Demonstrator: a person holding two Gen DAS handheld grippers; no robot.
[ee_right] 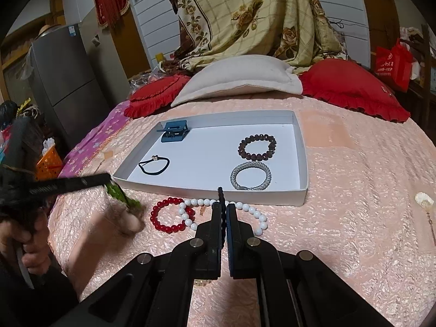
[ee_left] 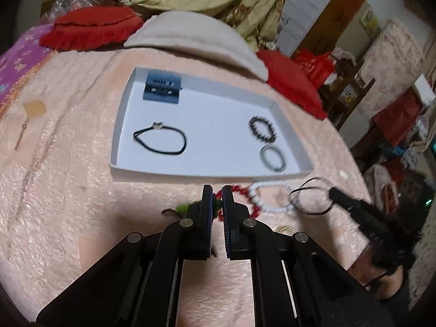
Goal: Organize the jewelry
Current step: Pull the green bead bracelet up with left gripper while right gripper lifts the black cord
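Note:
A white tray (ee_left: 115, 167) (ee_right: 303, 190) on the pink bedspread holds a blue hair clip (ee_left: 162, 88) (ee_right: 174, 132), a black hair tie (ee_left: 160, 139) (ee_right: 154, 166), a dark beaded bracelet (ee_left: 263, 128) (ee_right: 257, 147) and a silver bracelet (ee_left: 272, 158) (ee_right: 250, 175). In front of it lie a red bead bracelet (ee_right: 169, 215) (ee_left: 241, 190) and a white bead strand (ee_right: 259, 215) (ee_left: 256, 196). My left gripper (ee_left: 217, 190) (ee_right: 107, 178) is shut on a green beaded piece (ee_right: 120, 192) (ee_left: 182, 207) that hangs blurred. My right gripper (ee_right: 223, 205) (ee_left: 333, 193) is shut on a thin black cord loop (ee_right: 220, 192) (ee_left: 313, 213).
A beige pillow (ee_right: 239, 79) and red cushions (ee_right: 351, 87) (ee_left: 90, 28) lie behind the tray. Small trinkets sit on the bedspread (ee_left: 34, 107) (ee_right: 423, 200). A gold piece (ee_left: 284, 229) lies under the grippers. The person's hand (ee_right: 30, 245) is at the bed's edge.

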